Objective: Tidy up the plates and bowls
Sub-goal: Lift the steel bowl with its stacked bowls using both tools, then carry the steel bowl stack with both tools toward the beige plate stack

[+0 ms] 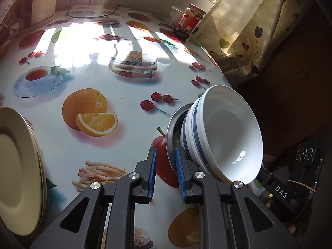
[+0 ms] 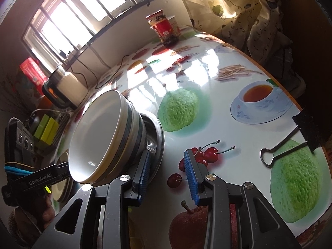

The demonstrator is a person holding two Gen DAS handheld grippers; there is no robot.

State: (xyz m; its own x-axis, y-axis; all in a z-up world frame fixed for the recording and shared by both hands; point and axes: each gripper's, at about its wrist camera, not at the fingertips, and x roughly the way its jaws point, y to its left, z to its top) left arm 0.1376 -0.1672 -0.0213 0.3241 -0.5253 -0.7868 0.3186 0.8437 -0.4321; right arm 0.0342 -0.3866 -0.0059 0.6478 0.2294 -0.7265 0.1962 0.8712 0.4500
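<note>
Several white bowls with blue bands [image 1: 226, 132] [image 2: 99, 139] sit nested in a shallow metal bowl [image 1: 173, 128] [image 2: 156, 132] on the fruit-print tablecloth, near the table's edge. My left gripper [image 1: 166, 172] straddles the metal rim on one side. Its jaws are narrow, and printed cloth shows between the outer pad and the rim. My right gripper [image 2: 168, 170] straddles the opposite rim with a wider gap, its inner pad [image 2: 145, 166] over the metal bowl. Neither gripper presses on the rim. A stack of cream plates [image 1: 16, 172] [image 2: 62, 186] lies to the left.
A red-labelled jar [image 1: 189, 20] [image 2: 164, 27] and a white tub stand at the far edge. A kettle [image 1: 41, 2] [image 2: 66, 89] with a cable is at the back left. A binder clip [image 2: 286, 147] lies on the cloth. A curtain [image 1: 249, 31] hangs past the table's right edge.
</note>
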